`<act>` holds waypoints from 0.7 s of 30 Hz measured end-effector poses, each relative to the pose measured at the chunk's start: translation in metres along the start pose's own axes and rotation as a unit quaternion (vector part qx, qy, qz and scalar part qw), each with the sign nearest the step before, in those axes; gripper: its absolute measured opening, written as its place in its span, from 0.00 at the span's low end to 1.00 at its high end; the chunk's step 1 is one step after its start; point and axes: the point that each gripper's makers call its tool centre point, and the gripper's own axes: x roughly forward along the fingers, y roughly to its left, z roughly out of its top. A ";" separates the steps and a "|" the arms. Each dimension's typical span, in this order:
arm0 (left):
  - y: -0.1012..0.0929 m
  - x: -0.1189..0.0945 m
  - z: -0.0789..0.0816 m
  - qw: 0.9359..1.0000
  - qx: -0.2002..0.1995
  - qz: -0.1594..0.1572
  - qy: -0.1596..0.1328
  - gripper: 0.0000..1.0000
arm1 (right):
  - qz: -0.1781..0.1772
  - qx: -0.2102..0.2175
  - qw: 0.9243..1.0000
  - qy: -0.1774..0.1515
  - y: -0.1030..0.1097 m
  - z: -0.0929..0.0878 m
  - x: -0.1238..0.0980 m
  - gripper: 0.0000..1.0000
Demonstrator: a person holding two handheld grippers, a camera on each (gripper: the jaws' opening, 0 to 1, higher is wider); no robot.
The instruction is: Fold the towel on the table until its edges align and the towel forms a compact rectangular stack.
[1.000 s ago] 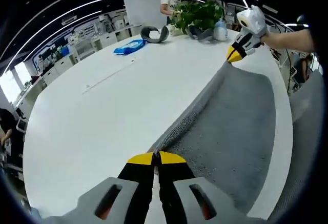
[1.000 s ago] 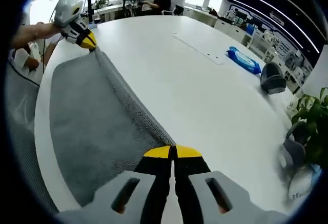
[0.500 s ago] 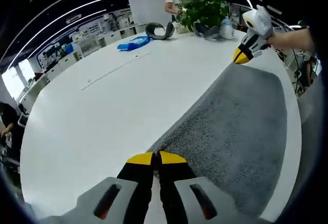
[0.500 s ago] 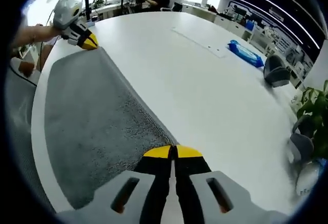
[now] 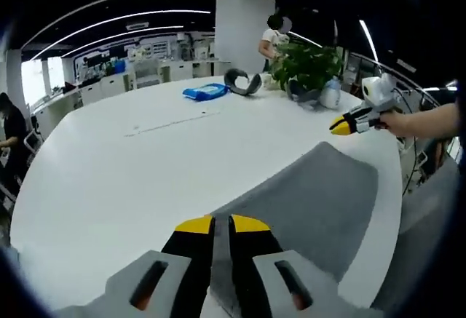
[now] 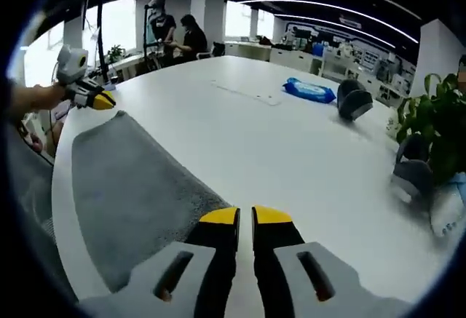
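Observation:
The grey towel lies flat on the white table, close to its near edge; in the right gripper view the towel stretches away to the left. My left gripper hovers over one end of the towel, jaws slightly apart and holding nothing. Over the other end, my right gripper is likewise open a little and empty. Seen from the left gripper view, the right gripper floats just past the towel's far corner, apart from it. The left gripper appears the same way in the right gripper view.
A blue pack, a curved grey object, a potted plant and a bottle stand at the far side of the table. People sit beyond the table. The table's rounded edge runs beside the towel.
Both grippers have let go of the towel's edge and risen off it. The raised edge has dropped and the towel now lies flat.

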 end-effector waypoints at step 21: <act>-0.193 0.037 -0.018 0.976 0.132 -0.167 0.043 0.01 | 0.147 -0.240 0.959 0.040 0.112 0.043 0.055 0.00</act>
